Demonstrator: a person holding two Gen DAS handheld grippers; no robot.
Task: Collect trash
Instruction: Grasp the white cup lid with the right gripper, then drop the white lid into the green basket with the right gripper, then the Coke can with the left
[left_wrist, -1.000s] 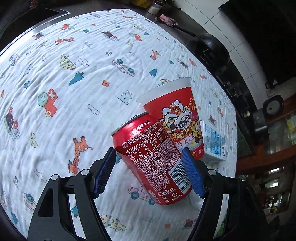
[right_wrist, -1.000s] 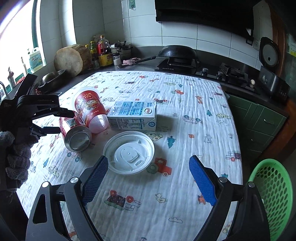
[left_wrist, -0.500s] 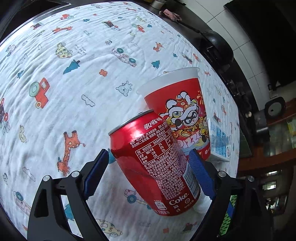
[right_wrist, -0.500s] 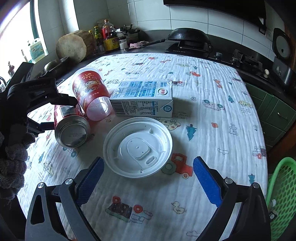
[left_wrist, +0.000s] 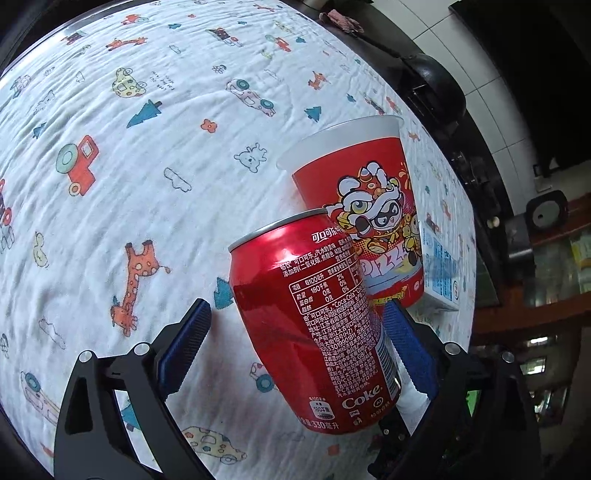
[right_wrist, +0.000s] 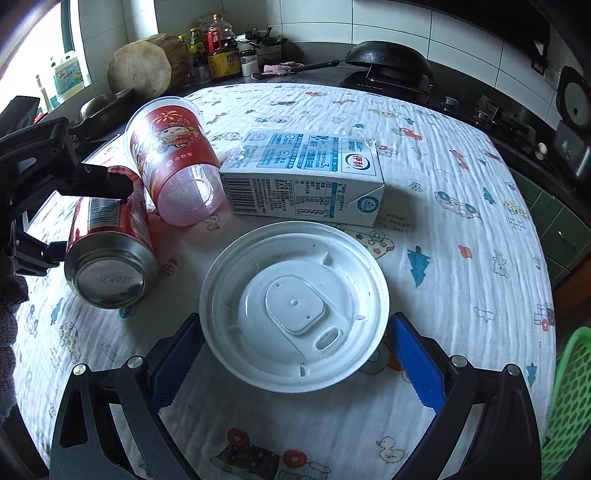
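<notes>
A red Coke can (left_wrist: 317, 325) lies on its side on the printed cloth, between the fingers of my left gripper (left_wrist: 295, 306). Its jaws are opening, and the left pad (left_wrist: 184, 343) stands clear of the can. Behind the can a red paper cup (left_wrist: 362, 206) also lies on its side, against a blue-and-white milk carton (left_wrist: 441, 273). In the right wrist view a round white lid (right_wrist: 293, 306) lies flat in front of the carton (right_wrist: 306, 177), and my right gripper (right_wrist: 294, 321) hangs wide open just over its near edge. The can (right_wrist: 110, 251) and the cup (right_wrist: 173, 158) are at the left.
A green mesh basket (right_wrist: 569, 406) stands beyond the table's right edge. A gloved hand (right_wrist: 11, 302) holds the left gripper at the far left. A wok (right_wrist: 388, 59), bottles (right_wrist: 218, 48) and a wooden block (right_wrist: 144, 66) line the counter behind.
The left jaws have spread apart from the can and the camera has come closer to it. My right gripper has sunk towards the white lid, with its jaws a little wider.
</notes>
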